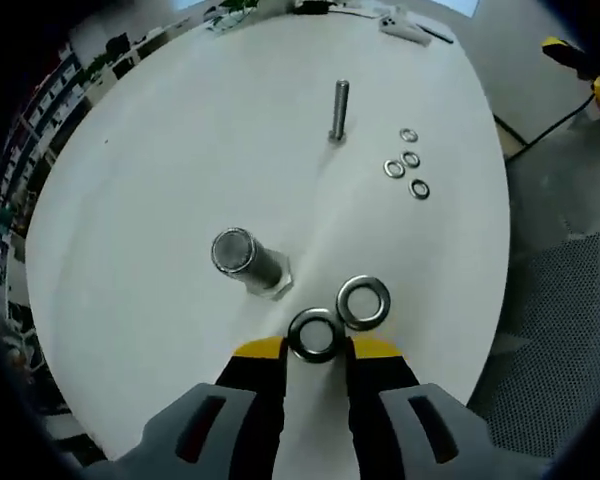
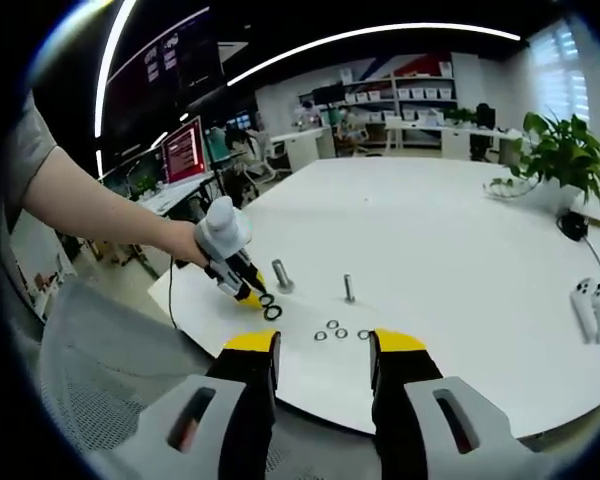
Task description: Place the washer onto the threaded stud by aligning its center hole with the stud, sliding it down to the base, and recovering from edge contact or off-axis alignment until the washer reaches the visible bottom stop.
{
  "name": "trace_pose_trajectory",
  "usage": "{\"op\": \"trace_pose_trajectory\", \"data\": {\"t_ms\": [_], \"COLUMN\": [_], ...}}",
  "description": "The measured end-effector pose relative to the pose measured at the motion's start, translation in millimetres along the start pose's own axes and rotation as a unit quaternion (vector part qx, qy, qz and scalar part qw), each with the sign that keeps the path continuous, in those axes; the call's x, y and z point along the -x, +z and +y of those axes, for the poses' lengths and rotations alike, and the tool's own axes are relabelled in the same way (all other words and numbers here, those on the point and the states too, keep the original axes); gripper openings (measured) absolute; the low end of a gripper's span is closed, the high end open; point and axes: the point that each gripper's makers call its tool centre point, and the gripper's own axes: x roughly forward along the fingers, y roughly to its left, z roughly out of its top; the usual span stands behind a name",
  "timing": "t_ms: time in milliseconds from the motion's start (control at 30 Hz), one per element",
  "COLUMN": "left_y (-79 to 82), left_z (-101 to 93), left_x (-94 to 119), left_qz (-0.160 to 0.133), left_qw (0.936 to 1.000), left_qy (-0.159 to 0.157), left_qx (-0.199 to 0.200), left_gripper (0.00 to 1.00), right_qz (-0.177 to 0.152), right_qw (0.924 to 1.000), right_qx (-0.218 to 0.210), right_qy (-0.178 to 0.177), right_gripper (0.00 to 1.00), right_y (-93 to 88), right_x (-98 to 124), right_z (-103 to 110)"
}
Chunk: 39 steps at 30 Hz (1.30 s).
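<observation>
Left gripper (image 1: 316,348) fingers pinch washer (image 1: 315,334); second washer (image 1: 364,302) touches it

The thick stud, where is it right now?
In the left gripper view the thick stud stands on the white table, up-left of two large washers near the left gripper.

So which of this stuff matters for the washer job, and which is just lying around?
For the job: big washer between the left claw tips, second big washer, thick bolt.
Lying about: thin bolt, four small washers, white controller, potted plant.
</observation>
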Motion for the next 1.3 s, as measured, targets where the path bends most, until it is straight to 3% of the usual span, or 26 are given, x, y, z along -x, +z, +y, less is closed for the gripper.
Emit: {"op": "trace_pose_trajectory", "data": {"t_ms": [333, 467, 733, 1033, 1300], "left_y": [0.3, -5.9, -11.8, -10.4, -8.8], "left_z": [0.3, 0.6, 2.4, 1.7, 1.7], "left_x": [-1.7, -0.1, 1.3, -0.1, 1.7], "left_qz": [0.009, 0.026, 0.033, 0.069, 0.072], "left_qw": [0.9998, 0.9994, 0.9992, 0.9976, 0.9974], "left_qy": [0.000, 0.000, -0.001, 0.001, 0.001], "left_qx": [-0.018, -0.023, -0.020, -0.003, 0.005], "left_gripper": [0.20, 0.20, 0.21, 0.21, 0.22], "right_qz": [0.000, 0.002, 0.001, -0.002, -0.003], "right_qw": [1.0000, 1.0000, 1.0000, 1.0000, 1.0000], "right_qx": [-0.002, -0.001, -0.002, -0.006, -0.006], "right_qy": [-0.001, -0.001, -0.001, -0.002, -0.003], "right_gripper": [0.38, 0.38, 0.38, 0.37, 0.37], "right_y": [-0.1, -0.9, -0.5, 0.4, 1.1], "right_x": [0.0, -0.2, 0.1, 0.6, 0.8], "right_z": [-0.4, -0.2, -0.3, -0.8, -1.3]}}
